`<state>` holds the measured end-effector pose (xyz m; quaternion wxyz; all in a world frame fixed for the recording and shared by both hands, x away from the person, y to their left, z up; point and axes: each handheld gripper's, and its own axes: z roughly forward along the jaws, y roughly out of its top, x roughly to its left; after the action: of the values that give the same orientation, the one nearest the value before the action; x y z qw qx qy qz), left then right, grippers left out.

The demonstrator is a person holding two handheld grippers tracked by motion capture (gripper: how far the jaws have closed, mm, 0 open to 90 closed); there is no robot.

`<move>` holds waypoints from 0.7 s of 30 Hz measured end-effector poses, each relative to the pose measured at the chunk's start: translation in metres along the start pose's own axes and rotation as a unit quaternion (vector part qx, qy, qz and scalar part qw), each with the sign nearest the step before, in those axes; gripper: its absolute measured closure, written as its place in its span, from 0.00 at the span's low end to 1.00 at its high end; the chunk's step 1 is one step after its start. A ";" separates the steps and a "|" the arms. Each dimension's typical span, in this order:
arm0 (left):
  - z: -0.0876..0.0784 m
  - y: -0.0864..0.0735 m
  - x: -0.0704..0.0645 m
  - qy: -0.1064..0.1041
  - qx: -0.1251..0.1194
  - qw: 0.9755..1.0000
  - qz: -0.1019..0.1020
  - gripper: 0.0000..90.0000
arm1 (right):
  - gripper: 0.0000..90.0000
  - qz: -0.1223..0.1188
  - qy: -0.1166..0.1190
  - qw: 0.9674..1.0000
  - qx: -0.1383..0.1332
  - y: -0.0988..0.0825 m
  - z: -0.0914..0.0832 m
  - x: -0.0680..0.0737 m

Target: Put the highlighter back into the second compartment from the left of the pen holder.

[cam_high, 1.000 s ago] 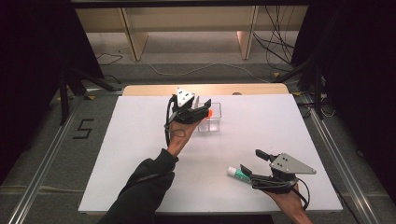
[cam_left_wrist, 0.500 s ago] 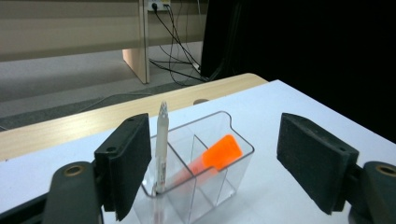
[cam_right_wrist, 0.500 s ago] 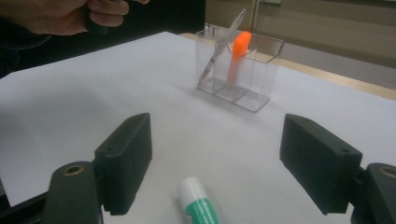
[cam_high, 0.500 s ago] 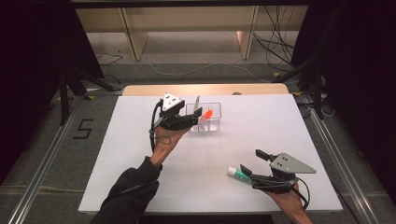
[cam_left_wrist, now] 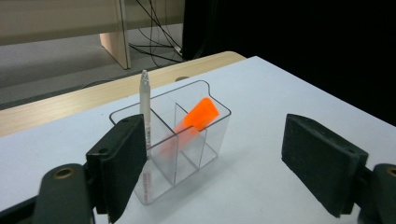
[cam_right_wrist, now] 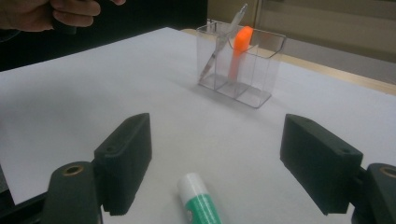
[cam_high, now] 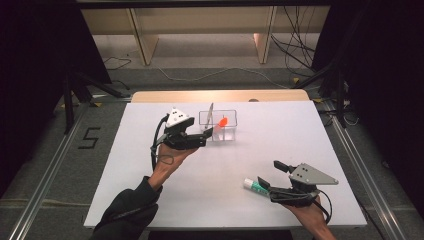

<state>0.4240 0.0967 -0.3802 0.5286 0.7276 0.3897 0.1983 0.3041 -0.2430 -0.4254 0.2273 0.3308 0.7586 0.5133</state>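
A clear divided organizer (cam_high: 227, 131) stands at the far middle of the white table (cam_high: 300, 145). A pale pen (cam_high: 210, 116) leans in its left compartment and an orange marker (cam_high: 223, 121) in the one beside it. My left gripper (cam_high: 204, 140) is just left of the organizer. Its jaws have just been opening and are open, with nothing pressed between them. In the left gripper view the organizer (cam_left_wrist: 187, 140), pen (cam_left_wrist: 145, 100) and marker (cam_left_wrist: 198, 115) sit ahead of the left gripper (cam_left_wrist: 215, 154). My right gripper (cam_high: 267, 180) is open at the front right, with a green-and-white glue stick (cam_high: 254, 185) lying between its jaws (cam_right_wrist: 217, 154), untouched.
A wooden strip (cam_high: 220, 96) runs along the table's far edge. Metal rails (cam_high: 45, 175) flank the table on the floor, and shelving legs and cables lie beyond. In the right gripper view the other hand (cam_right_wrist: 60, 14) is at the top left.
My left gripper has drawn back to the left, away from the organizer, and its jaws stand wider. The pen stays standing in the organizer. The right gripper has not moved.
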 end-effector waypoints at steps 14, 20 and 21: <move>-0.014 -0.015 -0.002 -0.018 0.018 1.000 0.004 0.23 | 0.29 -0.003 0.009 1.000 0.015 0.000 0.002 -0.001; -0.016 -0.021 -0.004 -0.025 0.034 0.999 0.014 0.23 | 0.29 -0.003 0.014 1.000 0.025 -0.001 0.002 -0.002; -0.016 -0.021 -0.004 -0.025 0.034 0.999 0.014 0.23 | 0.29 -0.003 0.015 1.000 0.025 -0.001 0.003 -0.003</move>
<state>0.4031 0.1057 -0.3931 0.5104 0.7552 0.3728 0.1737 0.3076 -0.2437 -0.4269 0.2088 0.3262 0.7757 0.4982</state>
